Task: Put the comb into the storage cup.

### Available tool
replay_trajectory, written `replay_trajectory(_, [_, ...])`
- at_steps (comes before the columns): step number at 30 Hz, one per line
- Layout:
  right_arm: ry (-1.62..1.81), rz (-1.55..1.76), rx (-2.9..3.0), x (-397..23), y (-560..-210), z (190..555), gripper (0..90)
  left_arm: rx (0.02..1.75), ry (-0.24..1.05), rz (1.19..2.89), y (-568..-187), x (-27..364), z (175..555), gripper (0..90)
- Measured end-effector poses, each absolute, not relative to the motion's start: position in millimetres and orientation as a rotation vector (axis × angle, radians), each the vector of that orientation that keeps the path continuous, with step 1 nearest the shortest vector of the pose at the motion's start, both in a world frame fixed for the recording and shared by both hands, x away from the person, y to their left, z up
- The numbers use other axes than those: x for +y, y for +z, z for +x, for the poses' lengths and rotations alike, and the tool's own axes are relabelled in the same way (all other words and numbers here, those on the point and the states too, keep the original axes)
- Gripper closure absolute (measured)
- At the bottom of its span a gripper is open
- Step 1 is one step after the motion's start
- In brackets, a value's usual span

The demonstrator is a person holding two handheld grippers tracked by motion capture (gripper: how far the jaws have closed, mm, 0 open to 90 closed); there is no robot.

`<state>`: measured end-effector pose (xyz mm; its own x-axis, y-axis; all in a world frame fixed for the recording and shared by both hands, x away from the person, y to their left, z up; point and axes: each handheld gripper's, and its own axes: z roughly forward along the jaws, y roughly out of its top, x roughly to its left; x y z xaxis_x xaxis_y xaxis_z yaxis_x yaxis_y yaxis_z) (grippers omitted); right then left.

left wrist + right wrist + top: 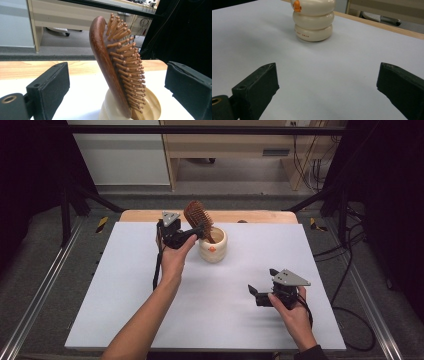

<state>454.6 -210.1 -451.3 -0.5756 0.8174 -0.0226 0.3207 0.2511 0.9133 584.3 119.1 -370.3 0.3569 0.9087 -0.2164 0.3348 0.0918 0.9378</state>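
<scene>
White paper covers the table (150, 310), and behind it stands a wooden desk. Near the far edge sits a cream cup (213, 247) with an orange mark. A brown wooden hairbrush (199, 219) stands in it, tilted, with the bristle head up. The left gripper (197, 233) is just beside the brush, jaws wide on both sides of it, not touching. The right gripper (259, 288) hangs low over the paper, well apart from the cup, jaws wide and holding nothing.
</scene>
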Motion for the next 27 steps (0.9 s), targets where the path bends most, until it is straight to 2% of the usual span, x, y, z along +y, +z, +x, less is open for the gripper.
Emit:
replay_trajectory(12, [1.252,0.993,2.057,-206,-455,455,4.1,1.163,0.622,1.536,-367,123,572,6.0])
replay_trajectory(27, [1.294,1.044,2.005,-207,-453,447,4.1,1.145,0.628,1.533,-360,140,545,5.6])
